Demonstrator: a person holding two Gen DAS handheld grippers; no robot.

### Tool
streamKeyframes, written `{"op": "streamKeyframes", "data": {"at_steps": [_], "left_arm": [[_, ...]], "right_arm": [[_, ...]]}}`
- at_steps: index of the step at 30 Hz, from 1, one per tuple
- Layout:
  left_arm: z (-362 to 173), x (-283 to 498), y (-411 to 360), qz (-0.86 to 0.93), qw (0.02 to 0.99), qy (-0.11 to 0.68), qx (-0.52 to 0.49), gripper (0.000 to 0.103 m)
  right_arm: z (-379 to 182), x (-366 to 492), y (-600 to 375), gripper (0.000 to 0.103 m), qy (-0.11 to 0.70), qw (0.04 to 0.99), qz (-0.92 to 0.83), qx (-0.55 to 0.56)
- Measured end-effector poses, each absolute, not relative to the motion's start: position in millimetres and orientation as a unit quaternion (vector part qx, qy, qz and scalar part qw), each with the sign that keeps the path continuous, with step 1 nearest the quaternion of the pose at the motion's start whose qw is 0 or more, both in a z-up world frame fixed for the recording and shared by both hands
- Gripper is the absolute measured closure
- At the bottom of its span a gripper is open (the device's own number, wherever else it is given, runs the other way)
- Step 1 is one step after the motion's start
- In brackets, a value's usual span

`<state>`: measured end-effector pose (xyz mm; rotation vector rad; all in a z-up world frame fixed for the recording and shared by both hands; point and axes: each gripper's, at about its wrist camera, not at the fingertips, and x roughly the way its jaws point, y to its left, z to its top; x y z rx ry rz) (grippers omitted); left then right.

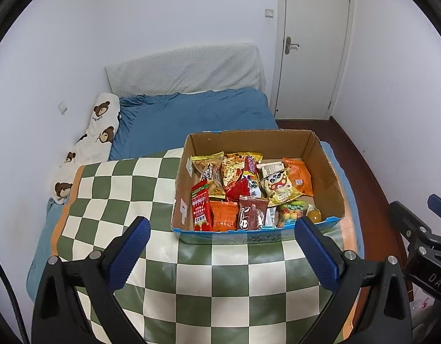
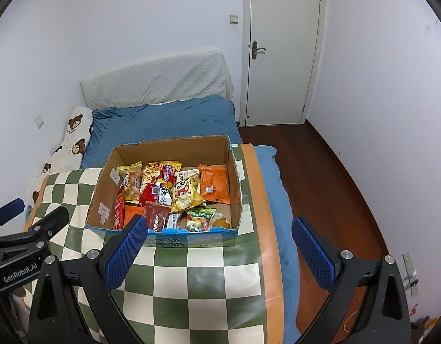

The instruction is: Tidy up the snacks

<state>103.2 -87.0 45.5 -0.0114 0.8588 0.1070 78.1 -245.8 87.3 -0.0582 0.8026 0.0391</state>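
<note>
An open cardboard box (image 1: 326, 169) (image 2: 234, 169) sits on a green-and-white checkered cloth (image 1: 134, 197) (image 2: 191, 281) spread over the bed. It holds several snack packets: a red packet (image 1: 201, 206), an orange bag (image 1: 299, 176) (image 2: 214, 183), a yellow panda bag (image 1: 279, 190) (image 2: 186, 190), a brown bar packet (image 1: 252, 213) (image 2: 157, 215). My left gripper (image 1: 221, 253) hangs open above the cloth, just in front of the box. My right gripper (image 2: 220, 253) is open too, near the box's front right corner. Neither holds anything.
A blue duvet (image 1: 197, 114) covers the bed, with a bear-print pillow (image 1: 99, 132) along the left wall and a white padded headboard (image 1: 186, 68). A shut white door (image 2: 280, 48) stands behind. Dark wood floor (image 2: 329, 177) runs along the bed's right side.
</note>
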Motion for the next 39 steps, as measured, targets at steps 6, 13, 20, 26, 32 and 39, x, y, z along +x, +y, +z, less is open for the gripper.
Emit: {"op": "streamKeyframes", "data": {"at_steps": [6, 13, 20, 26, 32, 39], "left_arm": [[43.2, 105.6, -84.1, 0.052, 0.907, 0.418, -0.012, 0.0], [44.1, 105.6, -84.0, 0.05, 0.907, 0.418, -0.014, 0.0], [43.6, 103.4, -86.2, 0.049, 0.907, 0.418, -0.014, 0.0], [43.1, 103.4, -85.6, 0.048, 0.907, 0.419, -0.015, 0.0], [43.2, 102.6, -85.0, 0.049, 0.907, 0.418, -0.015, 0.0], [45.4, 102.3, -87.2, 0.048, 0.908, 0.415, -0.015, 0.0]], "right_arm": [[83.2, 83.5, -242.1, 0.001, 0.393, 0.919, 0.019, -0.028], [82.9, 84.1, -242.4, 0.001, 0.393, 0.919, 0.018, -0.028], [83.7, 82.9, -242.0, 0.001, 0.393, 0.919, 0.016, -0.03], [83.8, 82.3, -241.2, 0.001, 0.394, 0.918, 0.017, -0.031], [84.1, 81.7, -240.7, 0.001, 0.394, 0.918, 0.018, -0.031], [85.2, 80.8, -242.7, 0.001, 0.394, 0.919, 0.017, -0.03]]}}
